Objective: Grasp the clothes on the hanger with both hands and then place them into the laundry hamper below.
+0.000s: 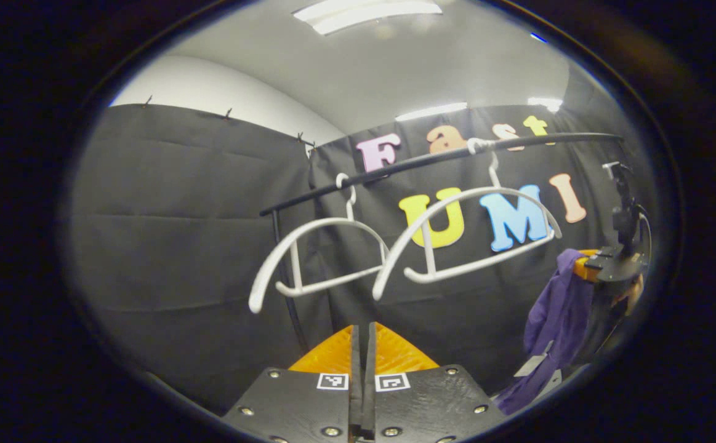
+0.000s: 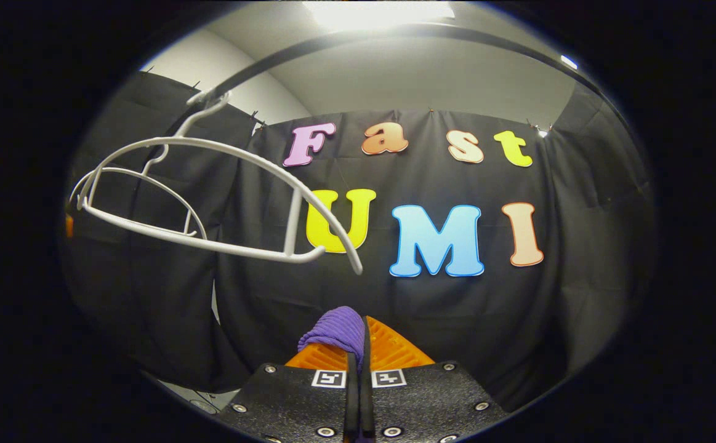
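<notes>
**Purple garment off the hangers, held by the right gripper**

In the left gripper view, the left gripper (image 1: 362,344) sits closest, its fingers pressed together with nothing between them. In the right gripper view, the right gripper (image 2: 361,341) has its fingers closed on a bunched fold of the purple garment (image 2: 335,329), which bulges up over the fingertips.

A little farther off in the left gripper view, at the right edge, the same garment (image 1: 558,320) hangs down in a long drape from the right gripper (image 1: 604,264), with a pale tag showing low on the cloth.

Beyond that, two white hangers are bare on the black rail (image 1: 431,160): the left hanger (image 1: 317,258) and the right hanger (image 1: 468,237), side by side and well clear of the garment. The rail's upright post (image 1: 284,271) drops down behind the left hanger. Farthest back stands the black cloth wall (image 1: 179,234), with ceiling lights (image 1: 367,12) above.
</notes>
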`<state>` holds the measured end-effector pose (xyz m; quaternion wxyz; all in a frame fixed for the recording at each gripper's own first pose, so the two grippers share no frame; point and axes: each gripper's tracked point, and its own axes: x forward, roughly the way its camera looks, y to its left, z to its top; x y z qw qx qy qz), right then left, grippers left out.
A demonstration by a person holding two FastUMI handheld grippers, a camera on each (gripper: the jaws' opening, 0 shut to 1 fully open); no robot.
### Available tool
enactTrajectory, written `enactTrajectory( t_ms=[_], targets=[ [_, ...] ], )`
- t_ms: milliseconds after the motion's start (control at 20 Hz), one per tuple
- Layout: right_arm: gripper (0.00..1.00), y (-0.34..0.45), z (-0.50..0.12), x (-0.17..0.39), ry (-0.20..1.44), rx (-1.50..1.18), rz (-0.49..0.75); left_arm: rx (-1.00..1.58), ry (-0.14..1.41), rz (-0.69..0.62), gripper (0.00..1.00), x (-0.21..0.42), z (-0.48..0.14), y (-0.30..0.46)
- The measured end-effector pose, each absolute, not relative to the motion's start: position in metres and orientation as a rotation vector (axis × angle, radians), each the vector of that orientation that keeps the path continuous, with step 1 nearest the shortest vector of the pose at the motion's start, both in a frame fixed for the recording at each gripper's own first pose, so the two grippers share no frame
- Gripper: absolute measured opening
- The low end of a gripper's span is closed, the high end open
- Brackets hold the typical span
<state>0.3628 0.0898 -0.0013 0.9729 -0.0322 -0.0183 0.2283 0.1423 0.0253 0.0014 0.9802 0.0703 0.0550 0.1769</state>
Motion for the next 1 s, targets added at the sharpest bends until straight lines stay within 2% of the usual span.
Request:
enactTrajectory(
  t_ms=[50, 100, 150, 200, 250, 300, 350, 500, 550, 600, 650, 700, 850, 900, 950, 1000],
  targets=[
    [0.01, 0.087, 0.002, 0.354, -0.040, -0.069, 0.468, 0.122, 0.150, 0.336, 0.05, 0.137, -0.021, 0.017],
    [0.00, 0.084, 0.006, 0.345, -0.044, -0.067, 0.474, 0.106, 0.179, 0.322, 0.00, 0.131, -0.038, 0.009],
    [0.01, 0.083, 0.010, 0.337, -0.042, -0.054, 0.481, 0.094, 0.202, 0.304, 0.05, 0.128, -0.053, 0.000],
    [0.01, 0.084, 0.014, 0.329, -0.040, -0.040, 0.494, 0.090, 0.217, 0.291, 0.01, 0.125, -0.063, -0.004],
    [0.00, 0.086, 0.022, 0.320, -0.044, -0.032, 0.506, 0.084, 0.231, 0.276, 0.05, 0.125, -0.070, -0.007],
    [0.01, 0.088, 0.031, 0.311, -0.054, -0.028, 0.517, 0.071, 0.241, 0.263, 0.05, 0.127, -0.075, -0.010],
    [0.01, 0.089, 0.041, 0.300, -0.066, -0.027, 0.530, 0.051, 0.251, 0.247, 0.01, 0.126, -0.080, -0.011],
    [0.01, 0.097, 0.084, 0.257, -0.133, -0.026, 0.563, 0.013, 0.236, 0.182, 0.01, 0.118, -0.075, -0.024],
    [0.01, 0.099, 0.099, 0.240, -0.154, -0.013, 0.573, 0.007, 0.234, 0.159, 0.05, 0.110, -0.073, -0.027],
    [0.00, 0.102, 0.110, 0.224, -0.166, 0.000, 0.585, -0.001, 0.234, 0.133, 0.01, 0.110, -0.071, -0.028],
    [0.00, 0.106, 0.119, 0.207, -0.172, 0.009, 0.600, -0.009, 0.235, 0.112, 0.05, 0.108, -0.071, -0.026],
    [0.01, 0.112, 0.125, 0.190, -0.175, 0.012, 0.618, -0.018, 0.236, 0.095, 0.01, 0.104, -0.071, -0.025],
    [0.01, 0.130, 0.131, 0.142, -0.166, 0.001, 0.676, -0.035, 0.243, 0.049, 0.01, 0.075, -0.075, -0.025],
    [0.01, 0.136, 0.128, 0.128, -0.154, 0.002, 0.691, -0.040, 0.243, 0.033, 0.05, 0.069, -0.077, -0.024],
    [0.01, 0.141, 0.122, 0.115, -0.140, 0.002, 0.698, -0.043, 0.249, 0.020, 0.05, 0.065, -0.081, -0.022],
    [0.01, 0.144, 0.112, 0.104, -0.121, -0.003, 0.698, -0.046, 0.260, 0.012, 0.01, 0.059, -0.087, -0.019]
  ],
)
